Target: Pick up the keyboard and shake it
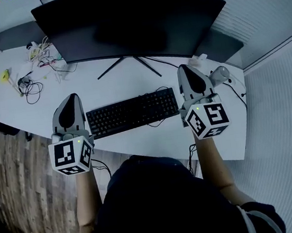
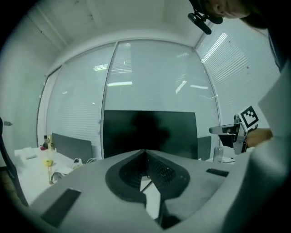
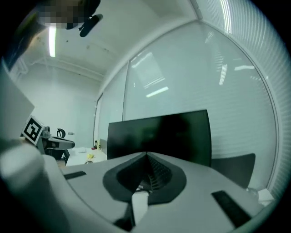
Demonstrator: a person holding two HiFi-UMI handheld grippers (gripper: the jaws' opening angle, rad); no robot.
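A white desk (image 1: 138, 141) is standing in a glass-walled office, with wood flooring showing past its left edge, and the person is sitting at its front edge. Nearest, the left gripper (image 1: 72, 99) is pointing toward the back of the desk just beside the keyboard's left end, its jaws clenched together on nothing. The right gripper (image 1: 186, 69) is pointing the same way just beside the right end, likewise clenched and empty. Between them the black keyboard (image 1: 132, 112) is lying flat near the front edge, its cable (image 1: 159, 90) looping out from the back. Neither gripper is holding it, so the pickup is not yet begun. To do it well, I judge each gripper needs releasing first, then lowering over a short end so the pads are pinching the frame rather than the keys, with both ends taken together so the board is lifting level. The cable looks a likely snag, so gentle shaking is advisable. Beyond, the monitor (image 1: 128, 22) is standing near the back edge, close enough to knock.
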